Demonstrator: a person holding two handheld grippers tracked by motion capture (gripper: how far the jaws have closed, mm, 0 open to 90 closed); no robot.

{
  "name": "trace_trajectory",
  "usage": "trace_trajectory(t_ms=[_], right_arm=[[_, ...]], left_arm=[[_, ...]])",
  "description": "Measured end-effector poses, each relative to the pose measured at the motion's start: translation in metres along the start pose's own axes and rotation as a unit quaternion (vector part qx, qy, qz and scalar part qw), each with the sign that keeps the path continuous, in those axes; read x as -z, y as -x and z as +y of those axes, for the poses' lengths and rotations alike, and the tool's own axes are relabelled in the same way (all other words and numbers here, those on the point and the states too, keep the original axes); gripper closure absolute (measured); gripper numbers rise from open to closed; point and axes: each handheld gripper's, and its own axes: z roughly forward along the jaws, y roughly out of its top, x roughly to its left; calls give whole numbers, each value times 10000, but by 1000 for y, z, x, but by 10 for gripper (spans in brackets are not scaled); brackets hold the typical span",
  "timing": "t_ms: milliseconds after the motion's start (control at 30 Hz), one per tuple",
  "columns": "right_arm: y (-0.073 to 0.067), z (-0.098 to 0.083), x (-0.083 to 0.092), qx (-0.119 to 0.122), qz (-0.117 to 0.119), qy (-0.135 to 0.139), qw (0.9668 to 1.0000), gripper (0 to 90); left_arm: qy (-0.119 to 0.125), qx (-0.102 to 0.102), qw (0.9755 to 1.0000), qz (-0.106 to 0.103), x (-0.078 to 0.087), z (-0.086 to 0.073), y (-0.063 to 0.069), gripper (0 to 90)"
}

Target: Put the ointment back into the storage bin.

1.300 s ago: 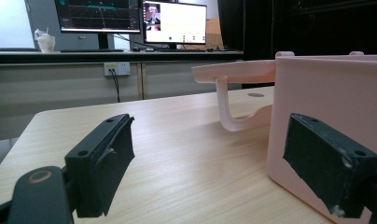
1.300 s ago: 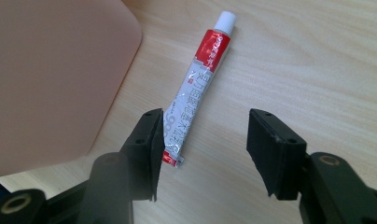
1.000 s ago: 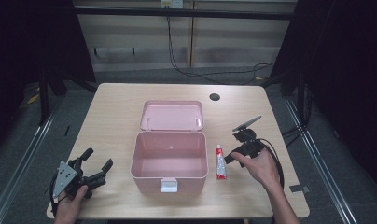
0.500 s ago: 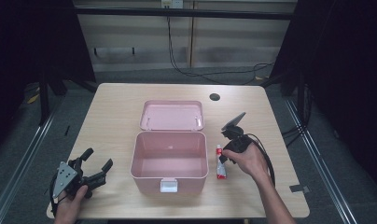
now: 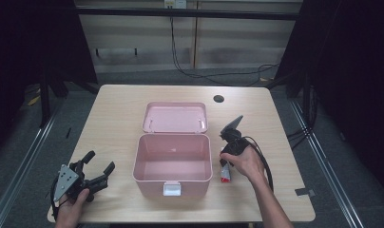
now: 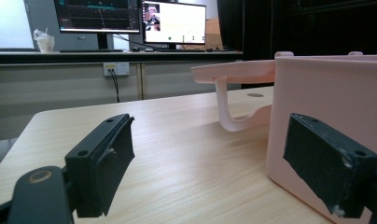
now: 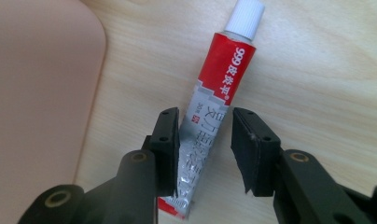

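Grasp approach is the step in hand, judged from how the right hand-held gripper [image 7: 203, 154] stands: its jaws are partly spread and straddle the lower body of a red-and-silver ointment tube [image 7: 214, 116], the left pad touching or nearly touching the tube's edge, the right pad apart from it with bare wood between. The tube is not yet pinched. It lies flat on the bench [image 5: 119, 118] with its white cap [image 7: 245, 16] pointing away from the gripper, just beside the right wall of the open pink box [image 5: 172, 164]; in the high view the tube [image 5: 225, 173] shows under the person's right hand [image 5: 244, 161], between that hand and the box. The box stands empty, its lid [image 5: 175, 117] thrown back flat behind it. The left hand-held gripper [image 5: 96, 173] rests well apart at the near left of the bench, jaws spread wide and holding nothing; its own view looks past the box's wall [image 6: 326, 98]. The next move, in my judgement, calls for closing the right jaws squarely across the tube's flat body, then lifting it clear and carrying it over the near wall into the box. The soft crimped end may buckle or slip if gripped off-centre.
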Motion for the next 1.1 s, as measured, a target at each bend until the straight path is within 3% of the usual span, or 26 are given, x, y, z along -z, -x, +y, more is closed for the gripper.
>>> trace_trajectory(t_ms=[200,433,600,833,1100], right_arm=[[-2,5,-7,-174,-54,-93,9998,649],[-4,7,-11,-212,-162,-111,9996,681],[-8,8,-11,-154,-314,-177,9992,712],[-5,6,-11,-119,-256,-175,9994,715],[0,-2,0,92,-165,-63,9998,715]], left_arm=[[-2,0,10000,-3,0,0,0,157],[4,-2,10000,0,0,0,0,157],[2,-4,10000,0,0,0,0,157],[3,-4,10000,-1,0,0,0,157],[2,-1,10000,-1,0,0,0,157]])
